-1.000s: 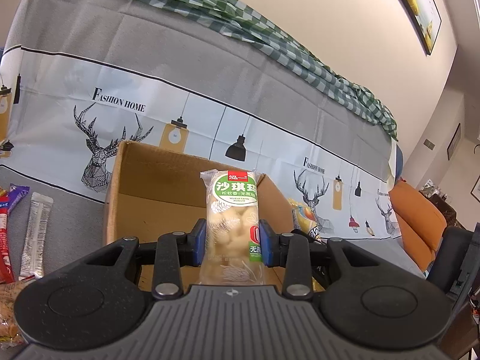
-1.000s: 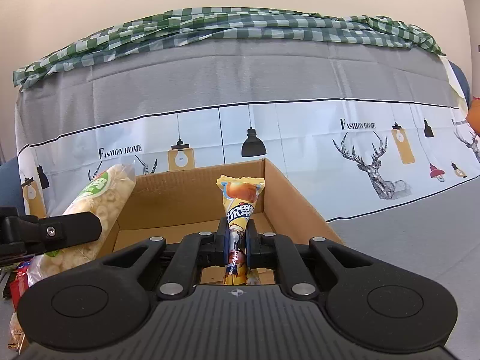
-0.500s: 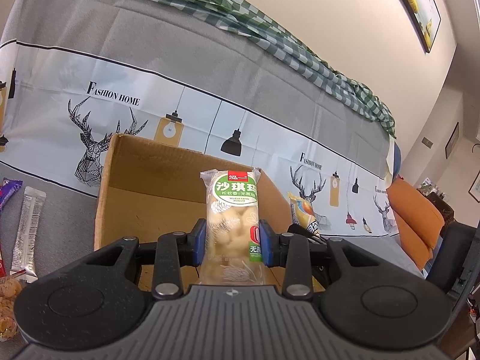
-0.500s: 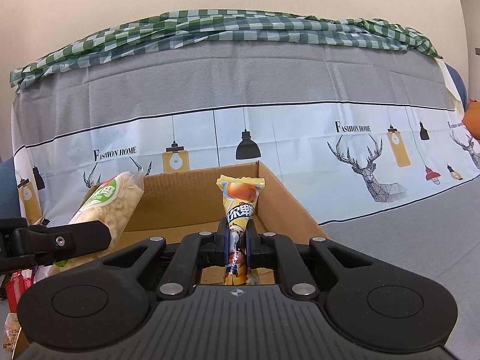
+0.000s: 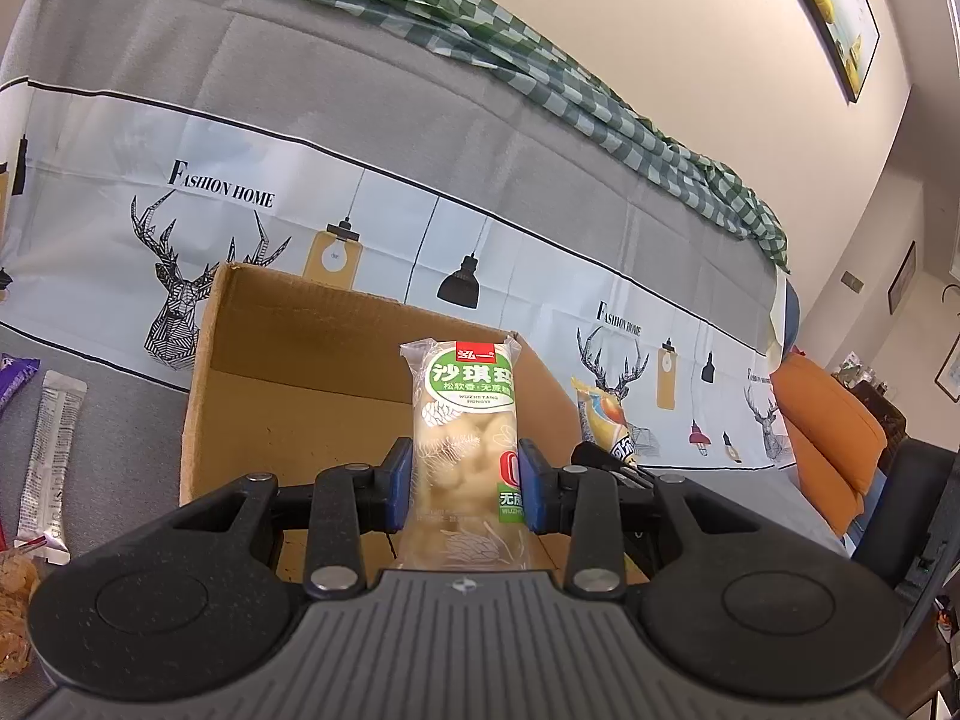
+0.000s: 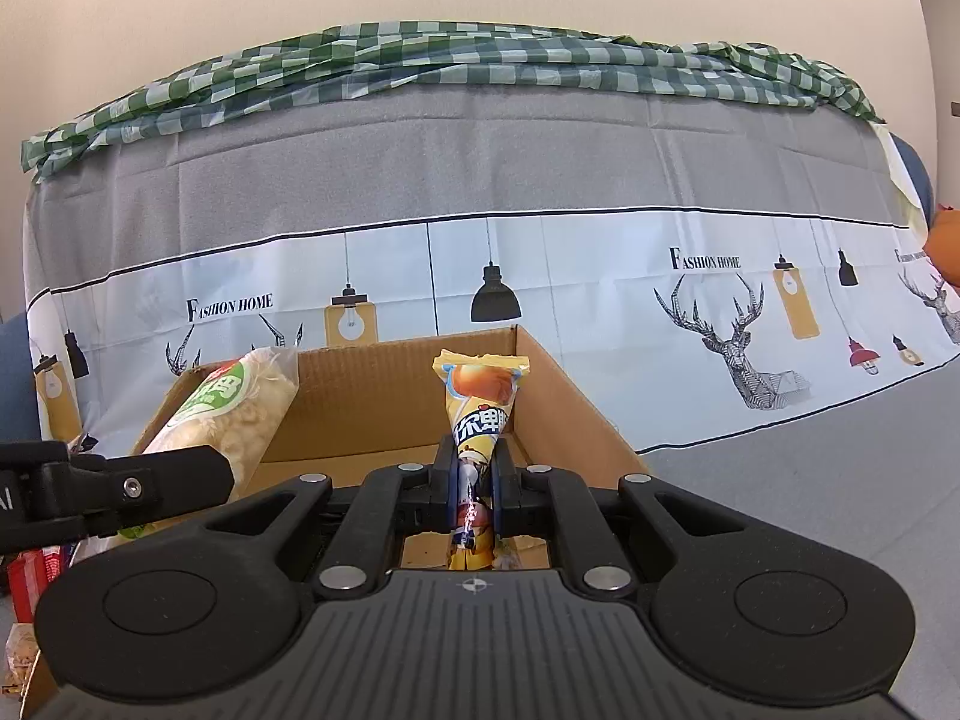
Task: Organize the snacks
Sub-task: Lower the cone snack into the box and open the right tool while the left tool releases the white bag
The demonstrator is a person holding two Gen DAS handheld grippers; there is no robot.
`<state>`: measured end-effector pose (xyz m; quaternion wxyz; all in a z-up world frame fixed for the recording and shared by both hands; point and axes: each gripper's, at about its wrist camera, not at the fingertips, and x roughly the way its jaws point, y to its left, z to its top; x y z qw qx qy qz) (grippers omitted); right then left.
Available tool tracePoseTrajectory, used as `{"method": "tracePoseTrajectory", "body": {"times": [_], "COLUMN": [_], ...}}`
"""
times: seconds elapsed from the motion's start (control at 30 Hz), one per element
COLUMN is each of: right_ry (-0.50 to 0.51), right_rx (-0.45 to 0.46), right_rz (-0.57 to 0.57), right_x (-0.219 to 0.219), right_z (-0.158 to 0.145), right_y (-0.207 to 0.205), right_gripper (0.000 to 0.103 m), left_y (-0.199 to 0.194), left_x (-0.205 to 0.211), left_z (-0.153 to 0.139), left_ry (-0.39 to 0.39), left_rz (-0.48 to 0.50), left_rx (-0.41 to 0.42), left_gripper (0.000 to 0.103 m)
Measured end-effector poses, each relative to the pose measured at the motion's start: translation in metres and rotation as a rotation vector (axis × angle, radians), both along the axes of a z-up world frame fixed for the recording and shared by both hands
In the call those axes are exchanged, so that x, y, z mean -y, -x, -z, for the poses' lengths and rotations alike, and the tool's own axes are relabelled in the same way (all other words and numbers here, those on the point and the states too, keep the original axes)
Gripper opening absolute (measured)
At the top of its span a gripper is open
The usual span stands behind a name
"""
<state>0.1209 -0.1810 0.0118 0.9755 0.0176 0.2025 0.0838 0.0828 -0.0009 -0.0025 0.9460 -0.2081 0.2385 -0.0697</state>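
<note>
Left wrist view: the left gripper point(image 5: 465, 477) has its blue-padded fingers point(image 5: 398, 483) pressed tight on a clear pastry pack point(image 5: 465, 420) with a green label, held upright in front of the open cardboard box point(image 5: 312, 372). Only this view shows the snacks lying on the grey surface to the left: a silver sachet point(image 5: 51, 456), a purple wrapper point(image 5: 15, 375) cut off at the edge, and a crinkly bag point(image 5: 15, 618) barely in frame. At the box's right, the yellow cone wrapper point(image 5: 603, 417) peeks past the wall, its lower part hidden.

Right wrist view: the right gripper point(image 6: 474, 480) has its fingers point(image 6: 445, 477) nearly closed, pinching the narrow end of that yellow cone snack point(image 6: 480, 405), which stands upright over the box point(image 6: 384, 396) near its right wall. From here the pastry pack point(image 6: 234, 420) shows tilted at the box's left rim, with one black finger of the left gripper point(image 6: 120, 489) across its lower half. The box floor is largely masked by the gripper body. Behind, a printed cloth point(image 6: 540, 276) with deer and lamps, and green checked fabric point(image 6: 480, 60) bunched on top.
</note>
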Motion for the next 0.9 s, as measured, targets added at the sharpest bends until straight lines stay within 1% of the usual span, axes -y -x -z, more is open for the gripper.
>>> {"method": "tracePoseTrajectory", "body": {"times": [0.9], "right_ry": [0.003], "right_rx": [0.005], "right_rz": [-0.003], "right_x": [0.0008], "right_z": [-0.0007], "right_y": [0.0004], "right_gripper": [0.01], "left_y": [0.0], "left_x": [0.0026], "left_z": [0.0018], "left_ry": [-0.002], "left_rz": [0.006], "left_rx": [-0.002], "left_gripper": [0.039]}}
